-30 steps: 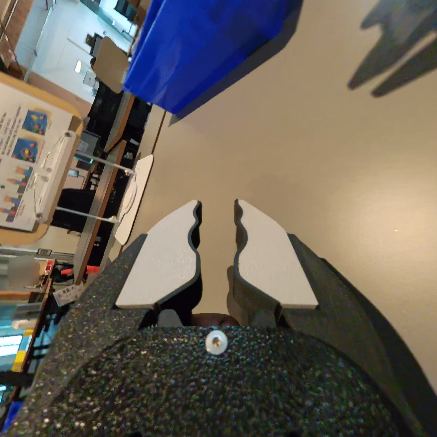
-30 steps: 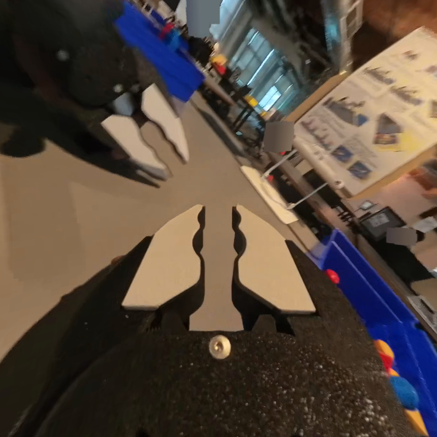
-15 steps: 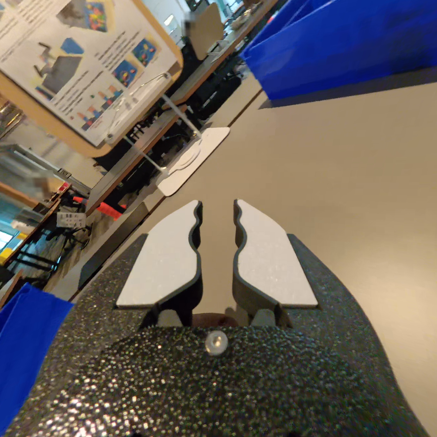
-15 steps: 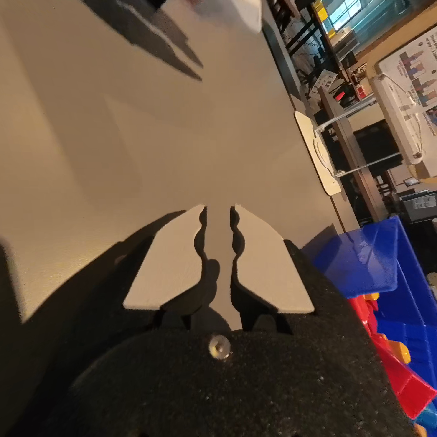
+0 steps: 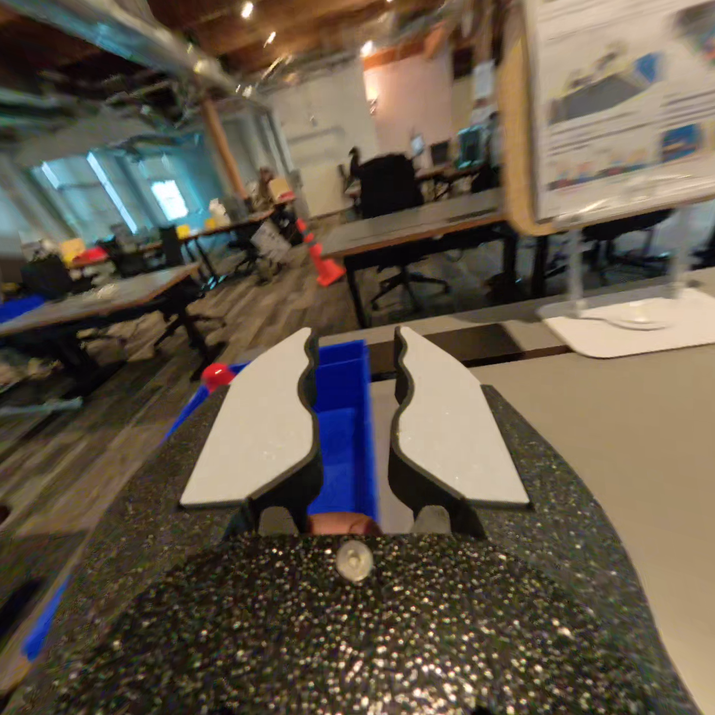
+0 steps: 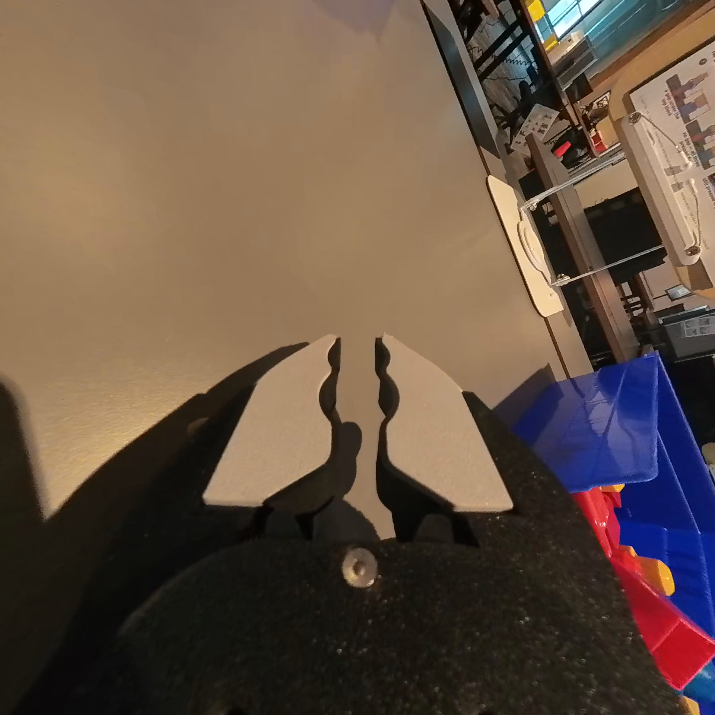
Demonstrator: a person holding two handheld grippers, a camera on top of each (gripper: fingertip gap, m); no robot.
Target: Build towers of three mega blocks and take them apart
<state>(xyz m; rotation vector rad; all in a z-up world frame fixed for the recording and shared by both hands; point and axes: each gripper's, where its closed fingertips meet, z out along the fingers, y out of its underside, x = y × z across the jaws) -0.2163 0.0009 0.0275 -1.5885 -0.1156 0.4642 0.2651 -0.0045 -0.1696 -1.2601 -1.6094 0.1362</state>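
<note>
Since the earlier frames, both grippers have swung off the bare table toward the bins. Left gripper (image 5: 356, 340) is empty, its jaws parted wider than before; directly under it and ahead at 12 o'clock sits a blue bin (image 5: 340, 445), long axis running away from the camera, with a red block (image 5: 216, 374) showing at 10 o'clock. Right gripper (image 6: 358, 340) is empty, jaws apart by a narrow gap, over the tan tabletop (image 6: 232, 193). Its blue bin (image 6: 619, 418) of red and orange mega blocks (image 6: 634, 572) lies at 4 o'clock, just beside the gripper body. Farther off stands a poster stand (image 6: 541, 240). Judged nearer to a pick: the left gripper, though it is blurred in motion.
</note>
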